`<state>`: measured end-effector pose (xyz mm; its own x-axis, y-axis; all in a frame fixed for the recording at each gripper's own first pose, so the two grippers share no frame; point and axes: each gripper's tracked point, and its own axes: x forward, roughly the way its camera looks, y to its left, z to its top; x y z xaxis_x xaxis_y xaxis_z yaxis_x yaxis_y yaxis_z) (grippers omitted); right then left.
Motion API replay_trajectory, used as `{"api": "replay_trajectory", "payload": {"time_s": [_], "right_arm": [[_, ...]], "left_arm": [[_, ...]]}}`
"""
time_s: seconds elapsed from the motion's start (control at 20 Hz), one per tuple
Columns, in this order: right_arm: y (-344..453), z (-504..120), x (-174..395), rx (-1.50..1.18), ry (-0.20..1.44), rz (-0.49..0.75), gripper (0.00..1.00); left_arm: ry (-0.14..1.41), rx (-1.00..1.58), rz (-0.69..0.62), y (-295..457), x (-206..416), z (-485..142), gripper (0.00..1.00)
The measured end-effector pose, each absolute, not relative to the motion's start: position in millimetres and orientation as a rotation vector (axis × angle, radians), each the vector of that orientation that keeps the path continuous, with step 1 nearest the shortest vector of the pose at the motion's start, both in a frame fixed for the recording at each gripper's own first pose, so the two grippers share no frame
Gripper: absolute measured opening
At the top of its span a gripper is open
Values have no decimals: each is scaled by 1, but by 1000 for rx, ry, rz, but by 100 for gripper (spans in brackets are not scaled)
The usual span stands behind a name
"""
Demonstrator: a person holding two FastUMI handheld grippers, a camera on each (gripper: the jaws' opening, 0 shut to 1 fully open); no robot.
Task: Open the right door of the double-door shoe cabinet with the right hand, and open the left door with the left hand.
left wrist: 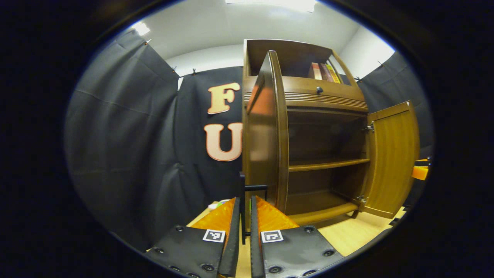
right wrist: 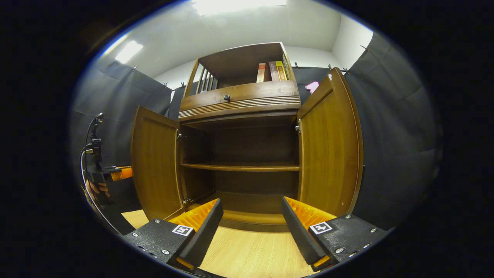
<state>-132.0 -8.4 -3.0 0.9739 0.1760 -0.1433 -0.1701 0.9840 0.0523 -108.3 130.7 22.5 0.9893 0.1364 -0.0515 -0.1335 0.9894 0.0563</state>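
One cabinet (right wrist: 239,127) with two doors, both swung open: the left door (right wrist: 154,162) at centre left of the right gripper view, the right door (right wrist: 330,143) at centre right. Inside sits one shelf (right wrist: 239,168) across the middle, with bare dark room above and below it. Above the doors runs one drawer front with a single dark knob (right wrist: 227,98), and three books (right wrist: 272,71) stand upright in the open top bay.

The cabinet is glossy brown wood with panelled doors on metal hinges. It stands on a pale wooden surface (right wrist: 247,251).

In the left gripper view the left door (left wrist: 266,135) shows edge-on at the centre of the frame, its black bar handle (left wrist: 247,189) caught between the nearly closed jaws of the left gripper (left wrist: 246,222). The right door (left wrist: 391,154) hangs wide at centre right.

The right gripper (right wrist: 251,227) sits at the bottom centre of its view, jaws spread wide and grasping nothing, clear of both door edges. Bare surface lies between it and the cabinet's base. At far left of that view the left gripper (right wrist: 112,173) and a hand (right wrist: 98,189) are just beside the left door's outer edge.
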Motion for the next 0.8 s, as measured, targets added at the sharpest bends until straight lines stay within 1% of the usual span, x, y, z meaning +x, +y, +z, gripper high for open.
{"api": "replay_trajectory", "payload": {"time_s": [0.05,0.1,0.15,0.2,0.25,0.3,0.6,0.65,0.7,0.75,0.8], "right_arm": [[-7,-4,-131,40,150,176,100],[-7,-4,-131,41,152,176,100],[-7,-5,-131,40,153,174,100],[-7,-6,-130,39,155,171,94],[-7,-7,-130,38,158,169,94],[-7,-8,-129,39,159,167,94],[-8,-13,-126,40,170,153,94],[-6,-13,-124,43,172,158,94],[-5,-13,-122,43,171,162,94],[-5,-13,-119,41,169,165,94],[-5,-14,-114,37,169,167,94]], "left_arm": [[58,33,132,140,-108,24,13],[67,13,127,150,-108,25,27],[72,-5,127,162,-108,24,27],[74,-6,131,173,-109,25,13],[77,1,120,182,-107,25,13],[73,16,95,186,-106,26,20],[75,67,35,197,-108,26,20],[72,79,28,199,-115,27,22],[60,85,37,202,-125,30,27],[51,82,47,206,-137,31,20],[37,74,62,208,-152,35,20]]}}
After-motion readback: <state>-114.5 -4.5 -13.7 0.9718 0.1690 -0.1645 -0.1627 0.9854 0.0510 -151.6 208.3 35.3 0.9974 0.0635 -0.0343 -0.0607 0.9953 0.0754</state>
